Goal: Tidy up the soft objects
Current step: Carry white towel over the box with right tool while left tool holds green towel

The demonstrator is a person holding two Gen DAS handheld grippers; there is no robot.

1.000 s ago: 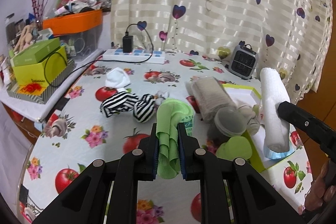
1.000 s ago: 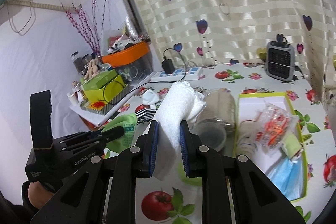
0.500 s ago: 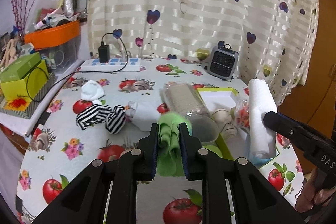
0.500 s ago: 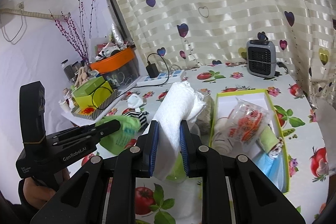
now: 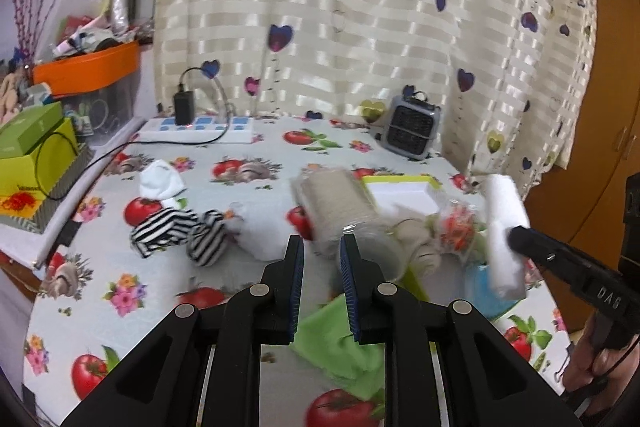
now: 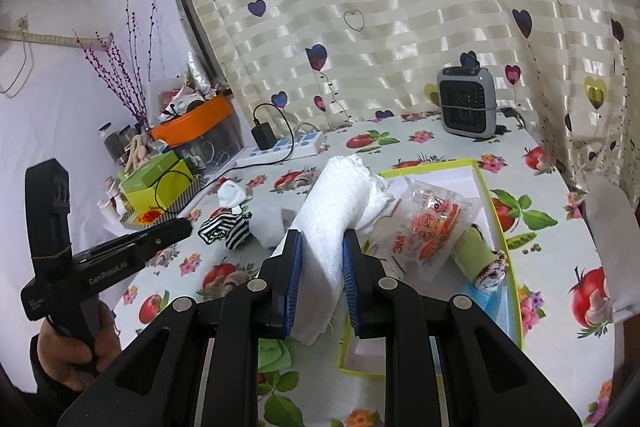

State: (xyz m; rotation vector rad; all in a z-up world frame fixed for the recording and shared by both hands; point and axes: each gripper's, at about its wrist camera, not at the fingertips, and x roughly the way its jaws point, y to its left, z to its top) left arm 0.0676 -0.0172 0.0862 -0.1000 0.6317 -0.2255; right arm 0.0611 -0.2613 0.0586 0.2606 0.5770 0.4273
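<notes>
My left gripper (image 5: 322,267) hangs over the tomato-print table with its jaws opening and nothing between the pads. A green cloth (image 5: 336,347) lies crumpled on the table just below and behind the tips; it also shows as the green cloth (image 6: 272,351) in the right wrist view. My right gripper (image 6: 322,259) is shut on a rolled white towel (image 6: 332,211), held above the near end of a green-rimmed box (image 6: 492,203). From the left wrist view the white towel (image 5: 504,227) stands upright in the right gripper (image 5: 520,235).
The box holds a printed plastic packet (image 6: 432,223), a pale green item and a blue mask. Striped socks (image 5: 176,231), a white sock (image 5: 160,181) and a wrapped beige roll (image 5: 340,203) lie mid-table. A small heater (image 5: 412,131), power strip (image 5: 196,129) and green boxes (image 5: 32,147) line the back and left.
The left gripper's jaws have parted and the green cloth has dropped out of them onto the table. The right gripper has carried the white towel closer over the box.
</notes>
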